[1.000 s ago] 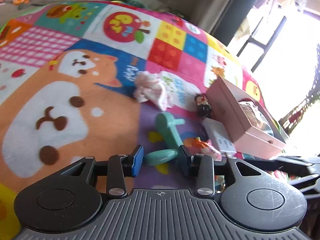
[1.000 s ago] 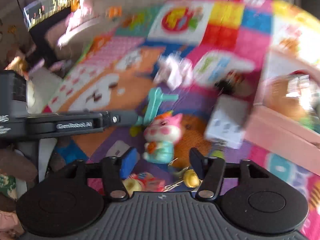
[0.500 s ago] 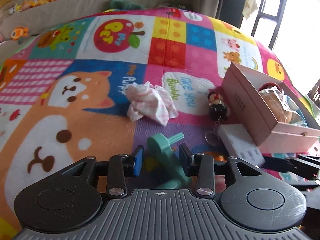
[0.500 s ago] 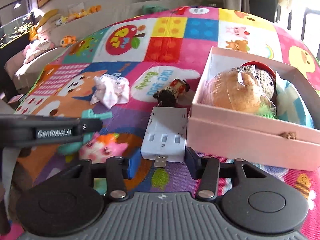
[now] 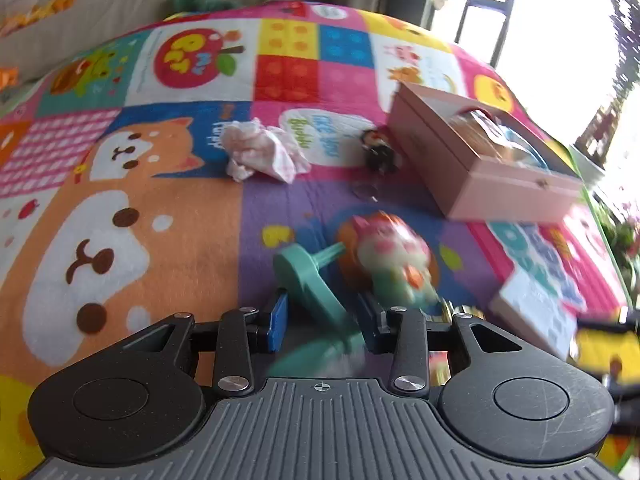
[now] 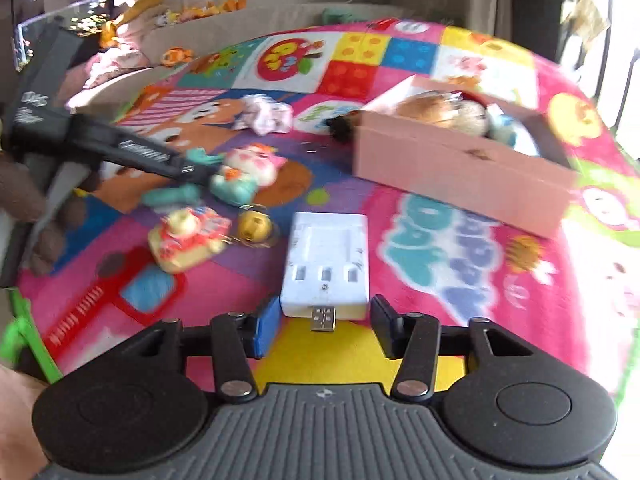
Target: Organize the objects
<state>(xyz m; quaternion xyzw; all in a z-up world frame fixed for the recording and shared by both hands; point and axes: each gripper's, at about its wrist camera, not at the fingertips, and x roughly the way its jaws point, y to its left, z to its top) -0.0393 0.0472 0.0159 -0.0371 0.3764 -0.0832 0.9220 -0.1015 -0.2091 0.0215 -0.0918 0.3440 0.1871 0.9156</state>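
Note:
A colourful play mat holds several small objects. My left gripper is open, its jaws on either side of a teal plastic toy lying on the mat. A pink and green cat figure lies just to its right. My right gripper is open, its jaws on either side of the near end of a white charger with a USB plug. The charger also shows in the left wrist view. An open pink box with toys inside sits beyond it, and shows in the left wrist view too.
A crumpled pink cloth and a small dark figurine lie further back. A gold bell and a red and yellow figure lie left of the charger. A sofa stands behind the mat.
The right gripper has pulled back and the white charger has come away from the pink box towards the front. The left gripper stays around the teal toy; the cat figure now shows beside it.

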